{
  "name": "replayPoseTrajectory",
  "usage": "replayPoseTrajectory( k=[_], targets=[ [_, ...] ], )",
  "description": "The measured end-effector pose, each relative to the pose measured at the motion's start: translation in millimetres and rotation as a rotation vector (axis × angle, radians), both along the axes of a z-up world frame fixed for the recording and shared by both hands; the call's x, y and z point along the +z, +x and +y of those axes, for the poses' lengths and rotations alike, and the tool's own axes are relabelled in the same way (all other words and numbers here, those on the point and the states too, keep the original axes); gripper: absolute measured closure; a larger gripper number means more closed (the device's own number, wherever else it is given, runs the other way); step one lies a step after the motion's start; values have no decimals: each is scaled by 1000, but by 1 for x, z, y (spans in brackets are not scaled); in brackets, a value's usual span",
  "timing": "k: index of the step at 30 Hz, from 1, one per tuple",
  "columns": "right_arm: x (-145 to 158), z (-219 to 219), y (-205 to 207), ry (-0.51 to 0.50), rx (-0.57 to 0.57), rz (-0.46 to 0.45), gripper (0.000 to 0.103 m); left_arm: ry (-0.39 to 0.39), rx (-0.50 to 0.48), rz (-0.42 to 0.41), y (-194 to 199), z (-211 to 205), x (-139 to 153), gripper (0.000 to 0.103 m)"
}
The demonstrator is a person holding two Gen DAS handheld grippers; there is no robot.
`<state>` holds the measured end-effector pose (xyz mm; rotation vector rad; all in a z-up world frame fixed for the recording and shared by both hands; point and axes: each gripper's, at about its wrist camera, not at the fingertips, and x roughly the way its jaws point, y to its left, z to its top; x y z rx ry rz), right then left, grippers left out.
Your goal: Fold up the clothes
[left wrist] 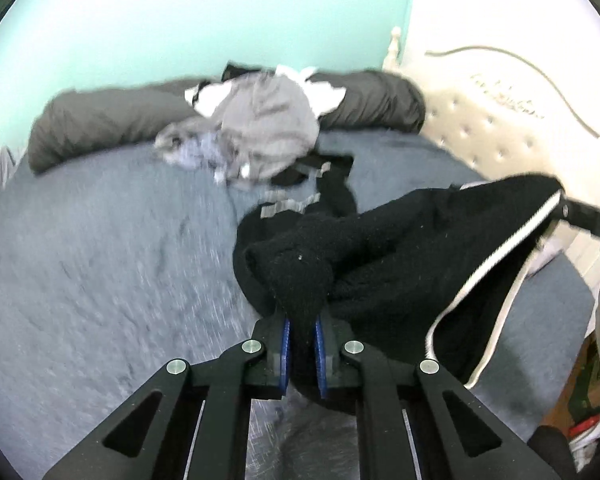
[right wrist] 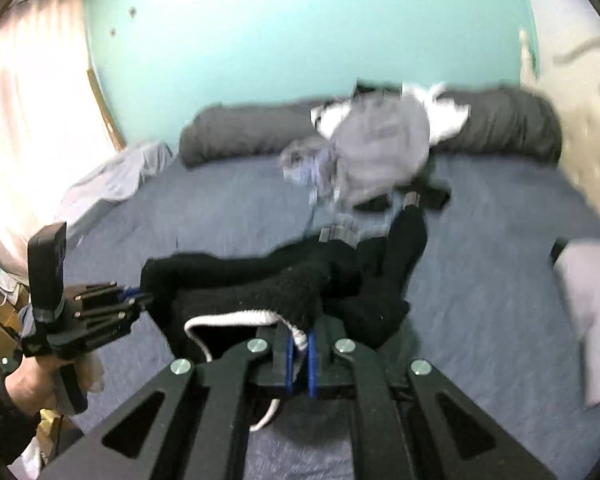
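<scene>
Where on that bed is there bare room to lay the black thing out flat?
The widest bare stretch of the blue bedspread lies left of the black garment, between the dark pillows and the left gripper. It is crowded by the pillows, where the grey clothes pile sits. The right gripper clamps the garment's white-trimmed edge.

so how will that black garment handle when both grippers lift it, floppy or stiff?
Probably floppy: the black garment sags and bunches between the left gripper and right gripper. Its fuzzy knit looks thick, so likely grippy rather than slippery. The loose leg trailing onto the bed may drag.
</scene>
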<state>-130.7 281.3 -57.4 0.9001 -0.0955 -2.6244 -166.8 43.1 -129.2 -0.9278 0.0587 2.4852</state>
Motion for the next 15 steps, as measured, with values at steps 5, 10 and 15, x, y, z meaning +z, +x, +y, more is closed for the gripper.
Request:
replayPoseTrajectory(
  k=[5, 10, 15],
  targets=[
    [98, -2, 19, 29, 1, 138, 99, 32, -4, 92, 23, -4, 81, 93],
    [183, -3, 36, 33, -8, 222, 99, 59, 4, 191, 51, -15, 169, 93],
    [260, -10, 63, 45, -11, 321, 99, 86, 5, 284, 86, -32, 248, 93]
  ],
)
